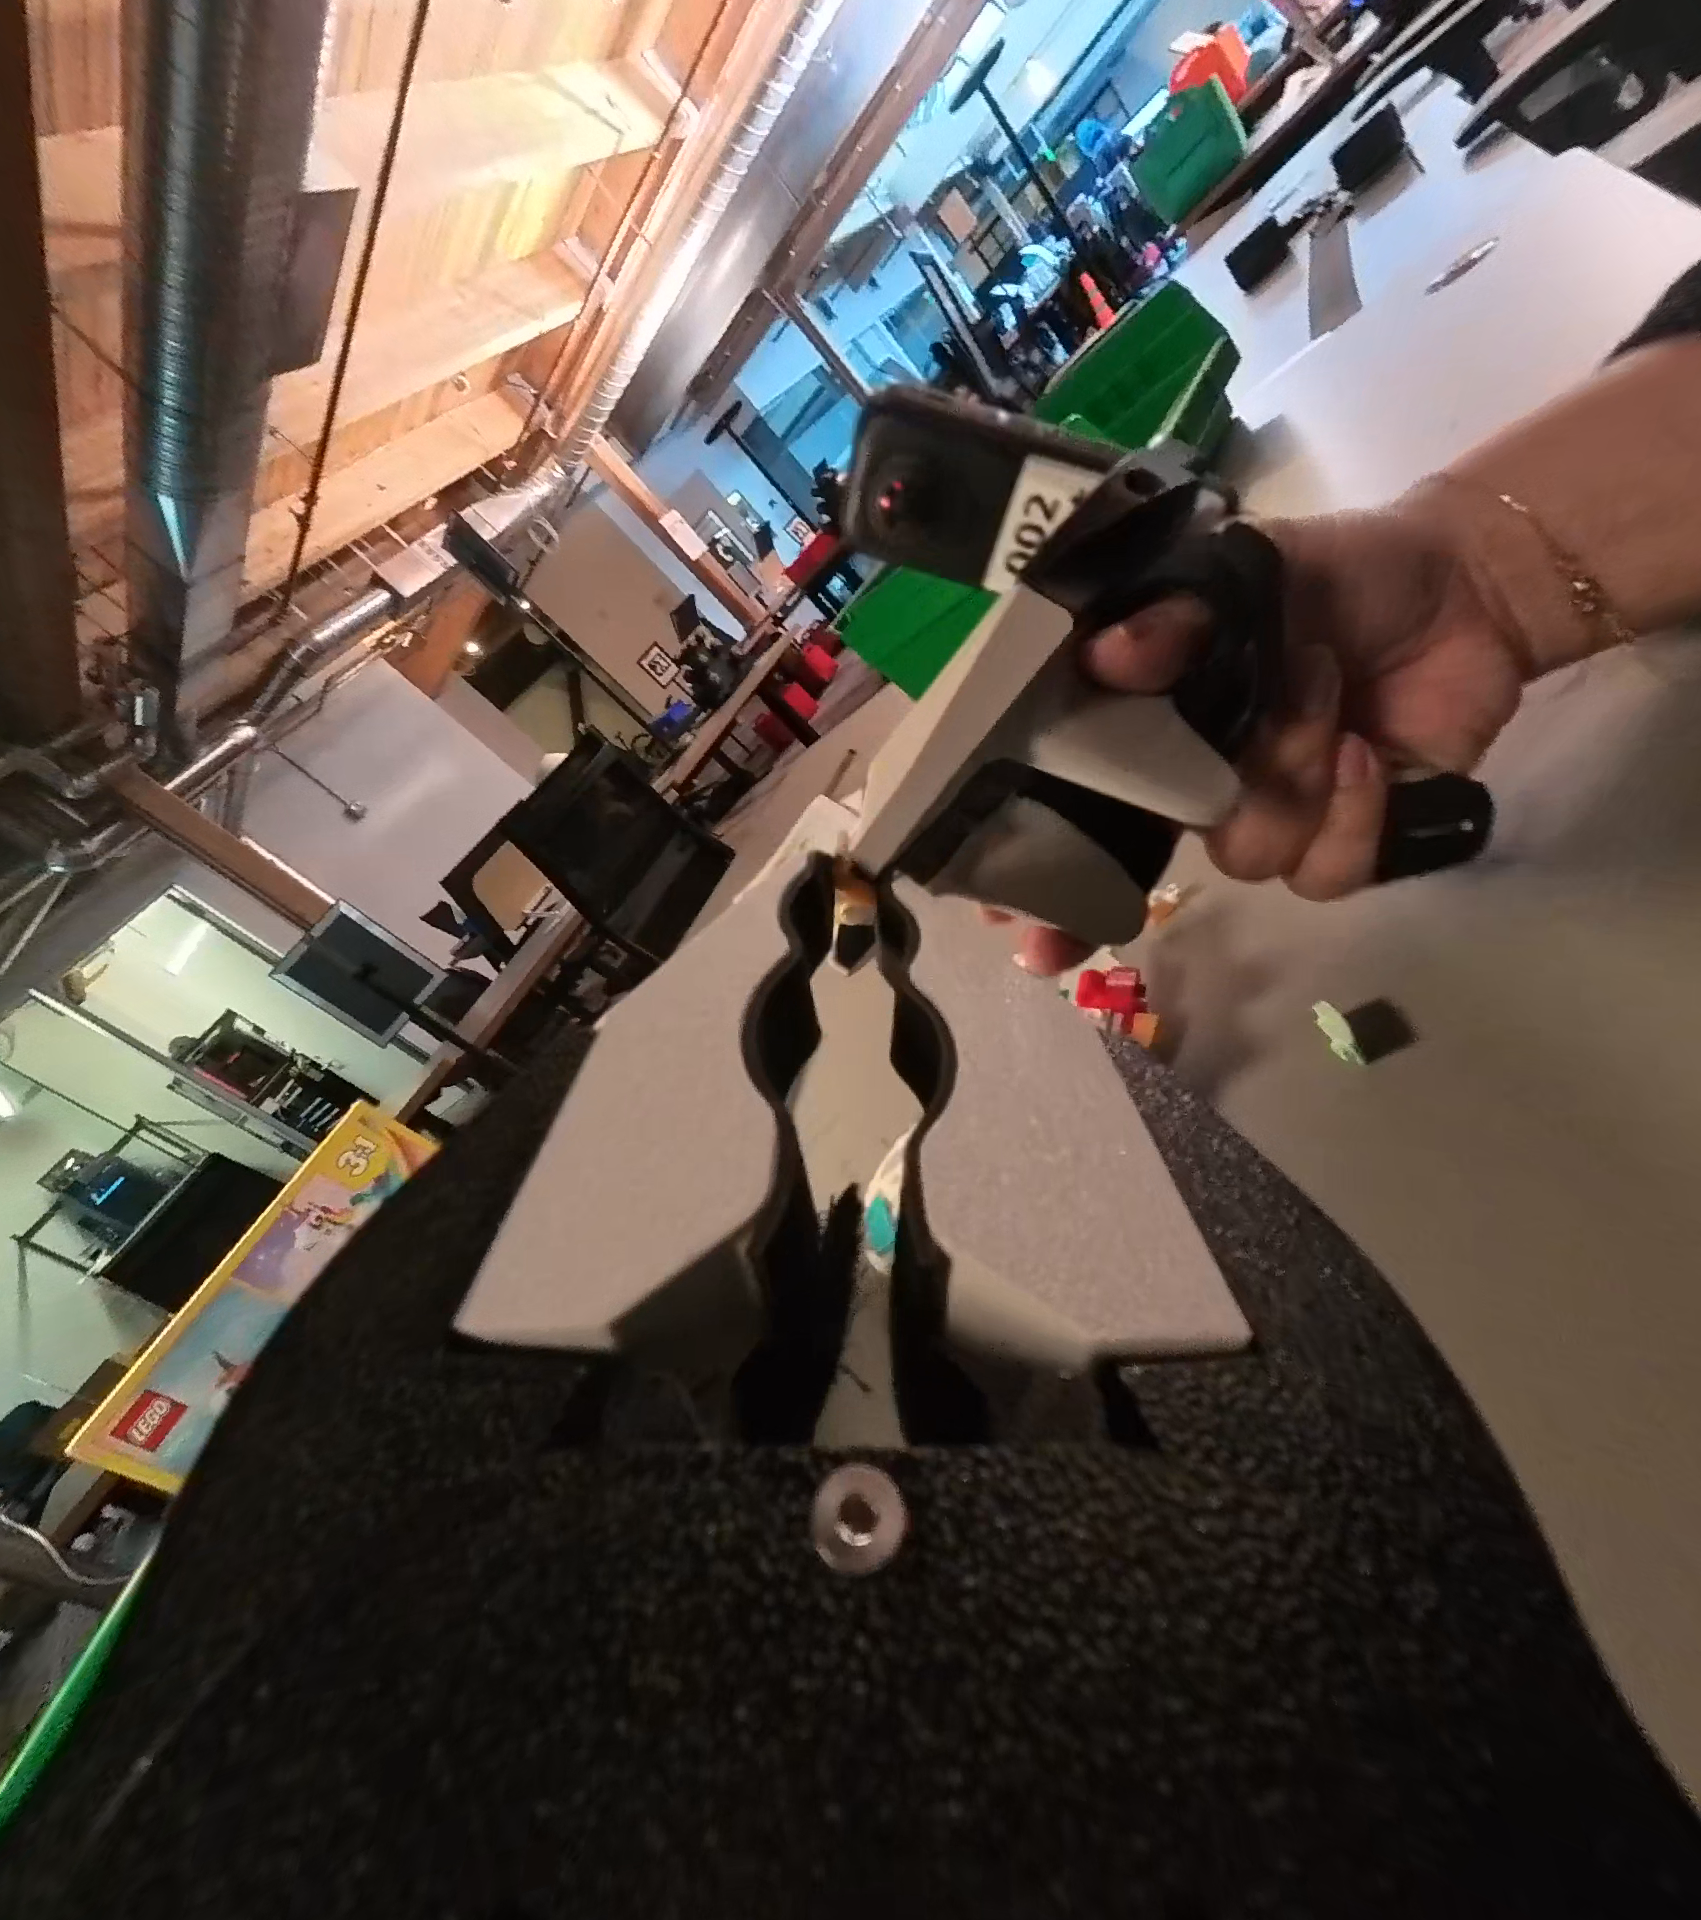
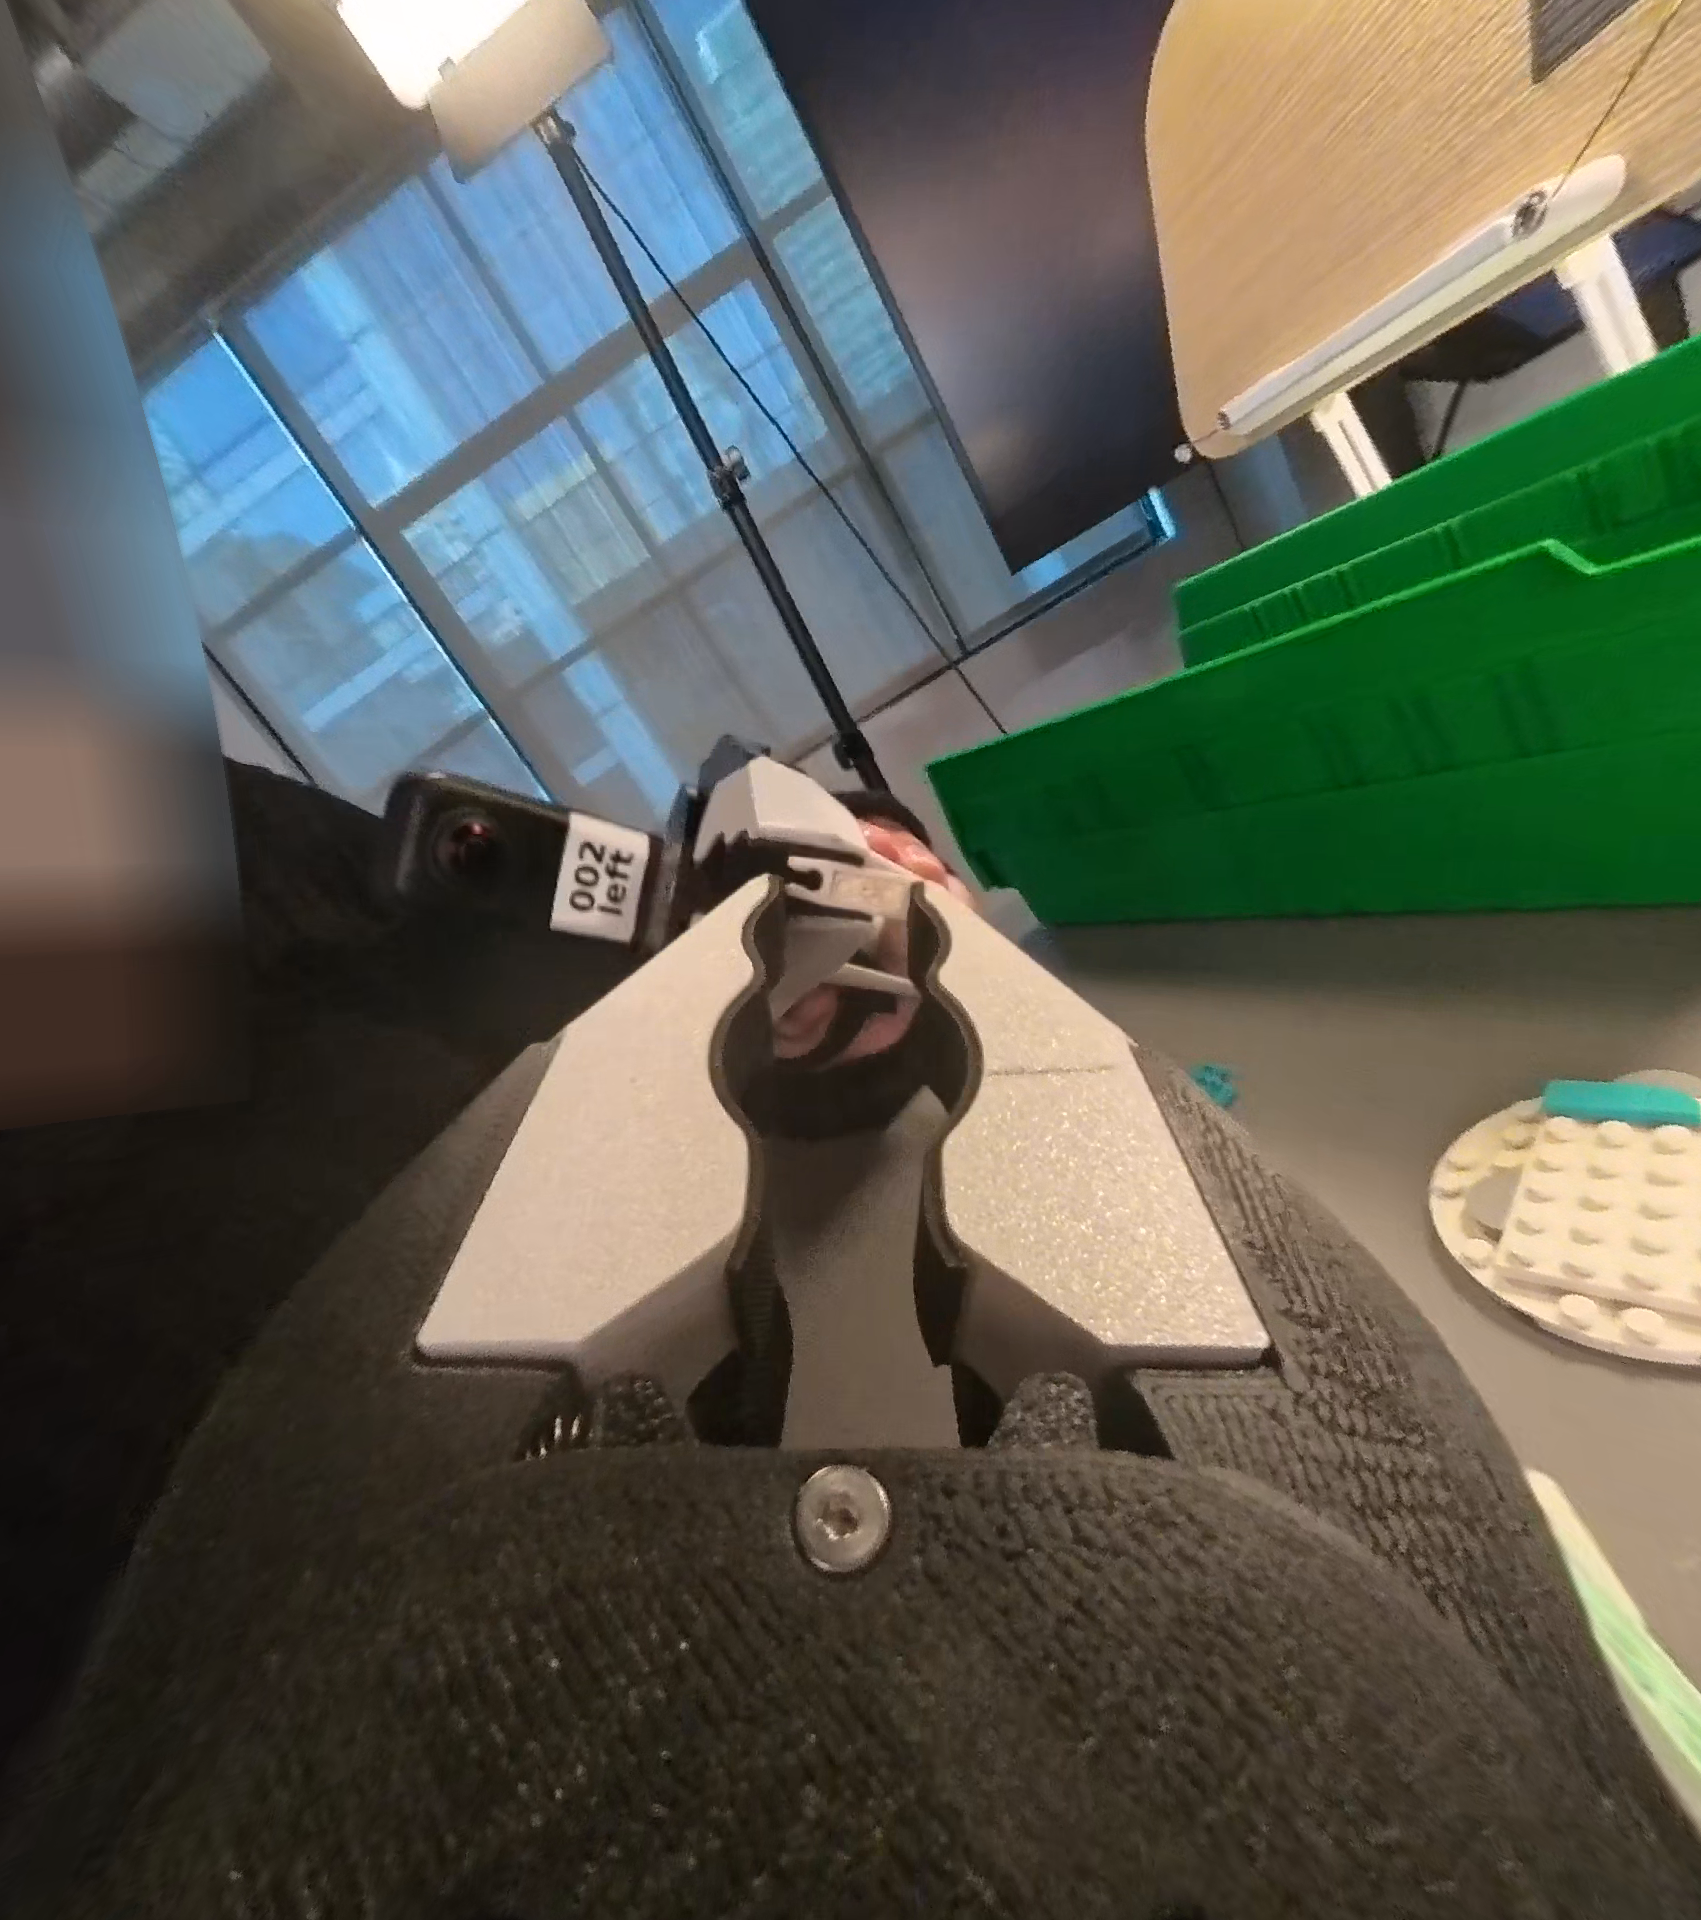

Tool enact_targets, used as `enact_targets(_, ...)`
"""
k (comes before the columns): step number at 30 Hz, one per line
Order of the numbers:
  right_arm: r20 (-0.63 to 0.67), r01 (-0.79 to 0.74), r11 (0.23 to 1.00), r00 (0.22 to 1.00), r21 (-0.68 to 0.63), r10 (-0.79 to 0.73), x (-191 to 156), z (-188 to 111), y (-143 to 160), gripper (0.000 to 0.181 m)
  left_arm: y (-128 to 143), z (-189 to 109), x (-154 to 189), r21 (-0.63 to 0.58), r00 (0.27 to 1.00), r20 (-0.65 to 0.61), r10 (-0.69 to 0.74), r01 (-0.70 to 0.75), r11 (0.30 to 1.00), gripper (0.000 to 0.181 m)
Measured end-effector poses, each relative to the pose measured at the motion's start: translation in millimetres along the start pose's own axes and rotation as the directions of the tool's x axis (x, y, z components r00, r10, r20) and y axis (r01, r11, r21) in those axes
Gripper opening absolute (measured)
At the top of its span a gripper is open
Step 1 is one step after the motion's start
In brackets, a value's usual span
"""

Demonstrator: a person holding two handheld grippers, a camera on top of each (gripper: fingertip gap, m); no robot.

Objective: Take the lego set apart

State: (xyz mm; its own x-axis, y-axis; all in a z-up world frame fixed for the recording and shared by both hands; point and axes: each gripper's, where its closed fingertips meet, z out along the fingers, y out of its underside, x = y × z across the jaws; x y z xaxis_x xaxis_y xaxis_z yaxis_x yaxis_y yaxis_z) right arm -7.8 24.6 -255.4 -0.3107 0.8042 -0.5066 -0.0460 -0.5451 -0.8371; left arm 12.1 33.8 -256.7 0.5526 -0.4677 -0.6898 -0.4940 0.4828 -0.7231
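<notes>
Left gripper (image 1: 851,904): fingers drawn near together at the tips, pinching a small white, orange and black lego piece (image 1: 854,925); a white and teal bit (image 1: 882,1210) shows lower in the gap between the fingers. Right gripper (image 2: 841,894): tips close together, meeting the tip of the left gripper head-on; whether it grips the piece cannot be told, since the other gripper's nose fills the gap. Each gripper blocks the other's view of the contact. Hand (image 1: 1345,707): wrapped round the right gripper's handle, a thin bracelet (image 1: 1573,582) at the wrist. Desk (image 1: 1552,1247): grey, carrying loose parts, namely a red and orange cluster (image 1: 1116,997) and a black and pale green brick (image 1: 1365,1029), both apart from the grippers. Round white studded plate (image 2: 1625,1216): lies flat on the desk to one side, topped with a white plate, grey wedges and a teal tile (image 2: 1625,1101); one small teal part (image 2: 1215,1081) lies near it. Green bins (image 2: 1397,748): stand beyond the grippers. Lego box (image 1: 254,1309): yellow, at the desk's edge. Tripod (image 2: 711,457): black, before the windows.
</notes>
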Motion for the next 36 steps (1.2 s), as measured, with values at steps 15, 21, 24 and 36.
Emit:
enact_targets(15, 0.088, 0.242, 0.816, 0.969, -0.525, -0.230, -10.0, -12.6, 80.5, 0.021, 14.7, -33.5, 70.8, 0.020, 0.826, -0.560, -0.064, 0.091, 0.996, 0.004)
enact_targets(21, 0.113, 0.318, 0.749, 0.943, -0.581, -0.313, -8.7, -14.2, 92.5, 0.021, 18.7, -39.3, 80.2, -0.052, 0.732, -0.653, -0.194, 0.213, 0.976, 0.004)
enact_targets(24, 0.129, 0.356, 0.704, 0.926, -0.615, -0.356, -6.9, -17.8, 98.2, 0.005, 23.4, -41.8, 80.7, -0.084, 0.709, -0.668, -0.225, 0.228, 0.970, 0.004)
enact_targets(36, -0.080, 0.523, 0.643, 0.738, -0.560, -0.670, 30.9, -11.4, 65.6, 0.019, 52.0, -29.9, 39.9, -0.216, 0.791, -0.472, -0.390, 0.325, 0.921, 0.006)
